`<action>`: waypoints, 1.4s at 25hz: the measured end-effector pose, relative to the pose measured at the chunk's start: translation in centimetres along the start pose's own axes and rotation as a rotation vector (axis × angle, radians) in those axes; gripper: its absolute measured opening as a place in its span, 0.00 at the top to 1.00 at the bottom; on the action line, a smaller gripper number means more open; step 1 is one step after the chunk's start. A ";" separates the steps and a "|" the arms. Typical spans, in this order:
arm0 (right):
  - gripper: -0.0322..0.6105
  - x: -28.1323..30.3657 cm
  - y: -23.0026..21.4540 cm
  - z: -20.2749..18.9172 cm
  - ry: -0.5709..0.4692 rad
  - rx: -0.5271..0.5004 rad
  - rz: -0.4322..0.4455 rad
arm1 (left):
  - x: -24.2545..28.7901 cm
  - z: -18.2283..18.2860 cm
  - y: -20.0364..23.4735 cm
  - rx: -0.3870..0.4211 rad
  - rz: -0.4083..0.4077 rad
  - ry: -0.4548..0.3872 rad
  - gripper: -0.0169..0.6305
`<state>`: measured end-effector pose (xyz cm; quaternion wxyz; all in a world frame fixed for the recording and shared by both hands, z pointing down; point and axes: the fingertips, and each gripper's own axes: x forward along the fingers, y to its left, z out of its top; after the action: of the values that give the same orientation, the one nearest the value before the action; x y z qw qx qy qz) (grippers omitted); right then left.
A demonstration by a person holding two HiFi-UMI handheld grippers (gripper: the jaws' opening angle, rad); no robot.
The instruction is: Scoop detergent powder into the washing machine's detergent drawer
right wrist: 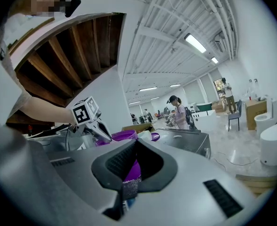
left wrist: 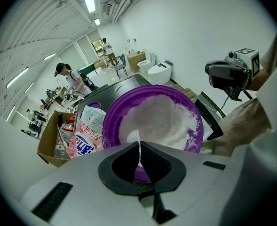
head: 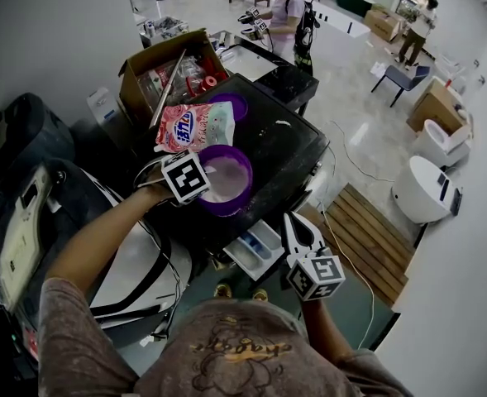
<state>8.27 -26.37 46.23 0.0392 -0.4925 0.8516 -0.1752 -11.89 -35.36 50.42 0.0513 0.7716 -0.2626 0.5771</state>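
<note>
My left hand-held gripper (left wrist: pixel 139 160) pinches the bowl (left wrist: pixel 111 121) to steady it. My right hand-held gripper (right wrist: pixel 129 182) clenches the scoop (right wrist: pixel 130 171).

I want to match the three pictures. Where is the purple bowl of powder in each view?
Head view: the purple bowl sits at the centre, on the dark washer top.
Left gripper view: it fills the centre, just beyond the left gripper, which holds its rim.
Right gripper view: small, left of centre, above the right gripper.
Shared landmark: the person with a backpack, standing beyond the bowl in all three.
</note>
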 end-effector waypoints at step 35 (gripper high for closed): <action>0.95 -1.2 -0.3 0.3 -0.009 -0.014 -0.034 | -1.4 2.3 -6.3 -0.119 -0.371 -0.080 0.94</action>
<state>9.19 -25.57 45.97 0.0366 -0.5078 0.8442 -0.1677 -7.27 -30.34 49.85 0.1918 0.8248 -0.1515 0.5099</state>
